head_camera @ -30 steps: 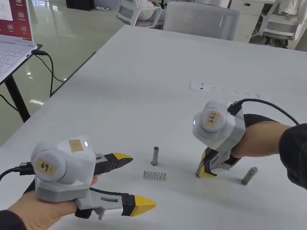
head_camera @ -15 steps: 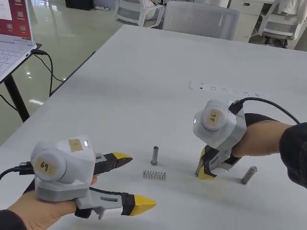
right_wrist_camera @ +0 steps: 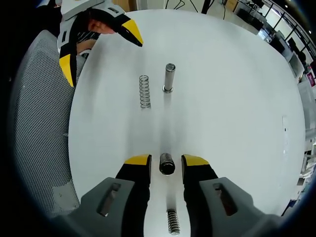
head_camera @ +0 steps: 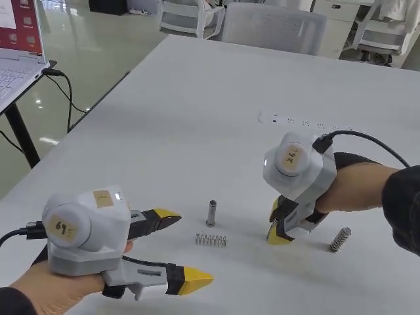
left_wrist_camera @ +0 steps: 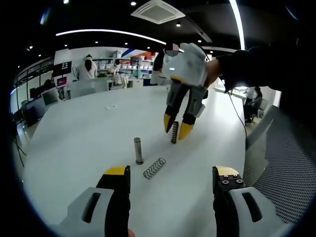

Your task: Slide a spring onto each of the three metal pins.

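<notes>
Bright, even light from ceiling lights (left_wrist_camera: 113,33). Soft shadows on white tabletop (head_camera: 197,131). Head view sharp; gripper views bend at edges.

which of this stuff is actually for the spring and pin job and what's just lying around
For the job: bare pin; loose spring lying by it; upright spring between the right gripper's jaws; second spring beyond it; left gripper, jaws open.
Lying about: power strip; laptop; office chairs.
</notes>
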Motion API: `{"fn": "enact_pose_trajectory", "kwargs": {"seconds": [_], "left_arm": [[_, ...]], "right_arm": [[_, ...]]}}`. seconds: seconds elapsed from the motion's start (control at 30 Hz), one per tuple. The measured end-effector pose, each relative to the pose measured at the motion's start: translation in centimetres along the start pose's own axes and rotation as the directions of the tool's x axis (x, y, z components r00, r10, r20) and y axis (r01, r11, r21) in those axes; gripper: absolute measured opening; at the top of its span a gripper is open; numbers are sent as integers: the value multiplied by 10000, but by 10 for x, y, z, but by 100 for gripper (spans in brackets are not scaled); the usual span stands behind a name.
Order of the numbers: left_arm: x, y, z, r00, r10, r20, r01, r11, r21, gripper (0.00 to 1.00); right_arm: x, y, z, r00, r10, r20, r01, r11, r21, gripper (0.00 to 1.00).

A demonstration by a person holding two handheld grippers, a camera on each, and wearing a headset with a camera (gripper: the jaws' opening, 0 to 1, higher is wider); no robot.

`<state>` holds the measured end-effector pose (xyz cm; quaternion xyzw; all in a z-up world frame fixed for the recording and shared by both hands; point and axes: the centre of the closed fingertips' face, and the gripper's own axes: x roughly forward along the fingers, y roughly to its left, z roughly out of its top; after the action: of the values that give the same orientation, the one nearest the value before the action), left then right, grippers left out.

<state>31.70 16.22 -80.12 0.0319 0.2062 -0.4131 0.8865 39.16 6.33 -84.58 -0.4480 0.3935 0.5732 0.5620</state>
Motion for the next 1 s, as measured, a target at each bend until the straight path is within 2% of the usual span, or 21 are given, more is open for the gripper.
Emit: {"fn": "enact_pose_trajectory", "kwargs": {"seconds": [0.6, 1.0], "left_arm": [[-2, 0, 1, 10000, 36, -4, -36, 10000, 50, 66], [-3, -1, 0, 10000, 36, -31, -36, 10000, 59, 66]], "right_arm": [[-7, 7, 29, 9989, -35, 459, 57, 9988, -494, 27], [-3, 15, 47, 9963, 159, 849, -107, 9980, -622, 26]]}}
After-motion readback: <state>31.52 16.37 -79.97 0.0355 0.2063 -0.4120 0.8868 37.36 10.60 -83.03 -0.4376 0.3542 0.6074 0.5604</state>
